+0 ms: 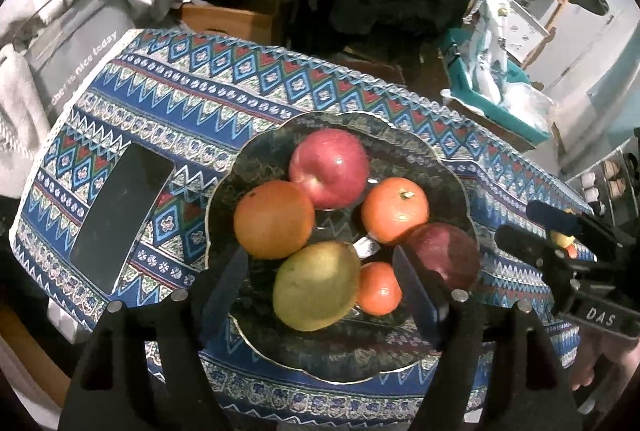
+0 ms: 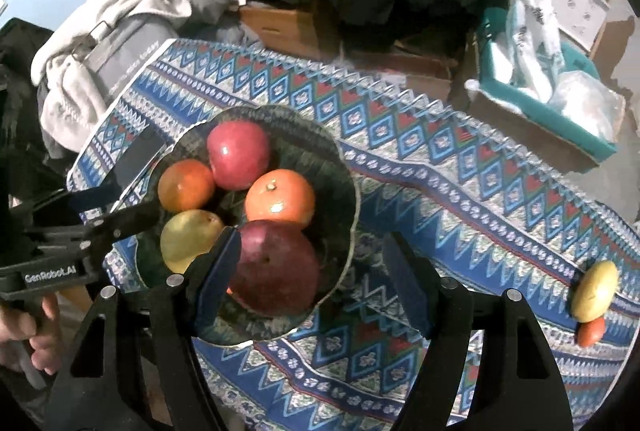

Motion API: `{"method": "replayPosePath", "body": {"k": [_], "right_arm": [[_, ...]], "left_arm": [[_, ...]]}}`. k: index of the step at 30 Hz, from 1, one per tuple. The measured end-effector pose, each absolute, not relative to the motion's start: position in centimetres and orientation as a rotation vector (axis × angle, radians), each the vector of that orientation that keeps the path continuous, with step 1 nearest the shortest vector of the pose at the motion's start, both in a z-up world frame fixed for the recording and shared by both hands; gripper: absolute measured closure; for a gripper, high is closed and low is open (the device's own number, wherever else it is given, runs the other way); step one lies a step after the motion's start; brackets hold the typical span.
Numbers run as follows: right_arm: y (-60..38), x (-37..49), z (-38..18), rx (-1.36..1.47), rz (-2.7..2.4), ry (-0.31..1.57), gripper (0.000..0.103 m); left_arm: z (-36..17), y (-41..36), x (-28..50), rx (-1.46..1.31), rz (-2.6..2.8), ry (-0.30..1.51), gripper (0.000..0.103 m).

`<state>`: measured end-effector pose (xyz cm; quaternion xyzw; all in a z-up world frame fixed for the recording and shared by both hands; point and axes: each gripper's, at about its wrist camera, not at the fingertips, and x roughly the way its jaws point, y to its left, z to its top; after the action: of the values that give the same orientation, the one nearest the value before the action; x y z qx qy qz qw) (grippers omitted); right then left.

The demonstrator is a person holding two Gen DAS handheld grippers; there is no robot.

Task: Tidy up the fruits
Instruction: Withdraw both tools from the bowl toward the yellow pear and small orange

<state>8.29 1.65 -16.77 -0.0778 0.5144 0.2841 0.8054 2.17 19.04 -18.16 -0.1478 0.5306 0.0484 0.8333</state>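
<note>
A dark patterned bowl [image 1: 256, 159] [image 2: 340, 167] sits on the blue patterned tablecloth. It holds a red apple [image 1: 329, 167] [image 2: 239, 154], two oranges [image 1: 274, 218] [image 1: 395, 210], a yellow-green pear [image 1: 317, 285] [image 2: 191, 240], a small orange fruit [image 1: 378, 288] and a dark red apple [image 1: 446, 251] [image 2: 276, 267]. My left gripper [image 1: 320, 285] is open and empty above the pear. My right gripper [image 2: 310, 271] is open and empty, over the bowl's right rim beside the dark red apple. A yellow fruit [image 2: 594, 290] and a small red-orange fruit [image 2: 591, 331] lie on the cloth at far right.
A black phone [image 1: 120, 215] lies on the cloth left of the bowl. Grey cloth and a grey bag [image 1: 72, 43] sit at the table's left end. A teal box with plastic bags [image 2: 552, 99] stands beyond the far right edge. Cardboard boxes stand behind the table.
</note>
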Motion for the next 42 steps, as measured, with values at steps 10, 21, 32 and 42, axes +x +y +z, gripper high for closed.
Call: {"method": "replayPosePath", "body": {"k": [10,21,32,42], "right_arm": [[-0.2,7.6,-13.7,-0.179,0.578,1.012,0.028],[-4.0,7.3,-12.6,-0.162,0.511,0.976,0.028],[-9.5,7.1,-11.9,-0.114,0.419,0.961,0.028],[-14.0,6.1,-11.3,-0.094,0.35,0.935,0.028]], "left_arm": [[-16.1,16.6,1.9,-0.236,0.065,1.086,0.025],[-15.3,13.3,2.5,-0.16,0.02,1.07,0.022],[-14.6,8.1,3.2,-0.096,-0.061,1.076,0.022],[-14.0,3.6,3.4,-0.038,-0.126,1.071,0.022]]}}
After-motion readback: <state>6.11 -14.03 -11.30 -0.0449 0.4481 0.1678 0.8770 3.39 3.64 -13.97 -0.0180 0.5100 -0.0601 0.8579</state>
